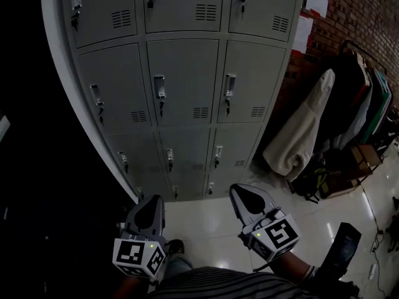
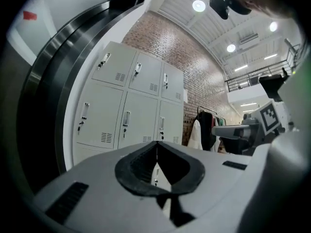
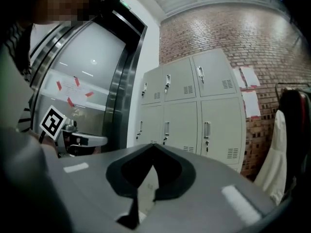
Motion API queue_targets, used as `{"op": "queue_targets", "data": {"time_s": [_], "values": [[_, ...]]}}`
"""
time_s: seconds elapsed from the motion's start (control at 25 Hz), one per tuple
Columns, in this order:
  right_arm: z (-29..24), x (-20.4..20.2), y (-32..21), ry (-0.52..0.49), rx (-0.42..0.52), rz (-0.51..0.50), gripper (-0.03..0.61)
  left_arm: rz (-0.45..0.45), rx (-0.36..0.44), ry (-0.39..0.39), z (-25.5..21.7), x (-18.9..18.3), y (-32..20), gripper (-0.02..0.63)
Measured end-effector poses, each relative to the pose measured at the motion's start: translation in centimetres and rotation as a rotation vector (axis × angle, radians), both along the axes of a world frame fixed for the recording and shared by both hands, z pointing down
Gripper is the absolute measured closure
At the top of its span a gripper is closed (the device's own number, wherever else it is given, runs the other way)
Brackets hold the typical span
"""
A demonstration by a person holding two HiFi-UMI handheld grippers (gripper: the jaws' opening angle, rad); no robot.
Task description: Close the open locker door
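Observation:
A bank of grey lockers [image 1: 187, 86] stands ahead, and every door I can see lies flush with its handle and lock showing; no door hangs open in any view. My left gripper [image 1: 149, 205] is low and short of the lockers, jaws shut on nothing. My right gripper [image 1: 244, 195] is beside it at the same height, also shut and empty. In the left gripper view the closed jaw tips [image 2: 156, 143] point at the lockers [image 2: 131, 101]. In the right gripper view the tips [image 3: 153, 145] meet in front of the lockers [image 3: 194, 110].
A clothes rack [image 1: 355, 98] with dark coats and a white garment [image 1: 305, 136] stands right of the lockers against a brick wall [image 1: 349, 17]. A dark box [image 1: 341, 248] sits on the glossy floor [image 1: 212, 229]. A dark metal door frame [image 3: 121, 81] borders the lockers on the left.

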State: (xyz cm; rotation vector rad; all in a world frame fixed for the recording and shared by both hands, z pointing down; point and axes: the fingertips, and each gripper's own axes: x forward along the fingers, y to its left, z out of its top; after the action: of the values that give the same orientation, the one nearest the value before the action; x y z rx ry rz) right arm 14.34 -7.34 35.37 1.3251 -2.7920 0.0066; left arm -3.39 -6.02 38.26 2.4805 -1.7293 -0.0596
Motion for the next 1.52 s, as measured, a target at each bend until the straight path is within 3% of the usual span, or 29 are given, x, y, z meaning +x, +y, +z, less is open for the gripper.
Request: {"op": "queue_targets", "data": {"time_s": [0.28,0.6,0.88,1.52], "values": [[-0.2,0.6,4.7,-0.046,-0.006,0.026,0.577,-0.003,0.017,-0.046,-1.3,0.7,5.3,0.607],[-0.6,-2.4,6.9,-0.04,-0.005,0.085,0.578,0.019,0.009,-0.04,-1.6,-1.7,7.8,0.607],[-0.2,-6.2,8.0,-0.007,-0.015,0.073,0.578,0.033,-0.012,-0.027,-0.9,-4.1,8.3,0.607],[0.3,-7.3,8.1,0.009,-0.024,0.102,0.578,0.065,-0.011,-0.013,-0.3,-5.1,7.8,0.607]]}}
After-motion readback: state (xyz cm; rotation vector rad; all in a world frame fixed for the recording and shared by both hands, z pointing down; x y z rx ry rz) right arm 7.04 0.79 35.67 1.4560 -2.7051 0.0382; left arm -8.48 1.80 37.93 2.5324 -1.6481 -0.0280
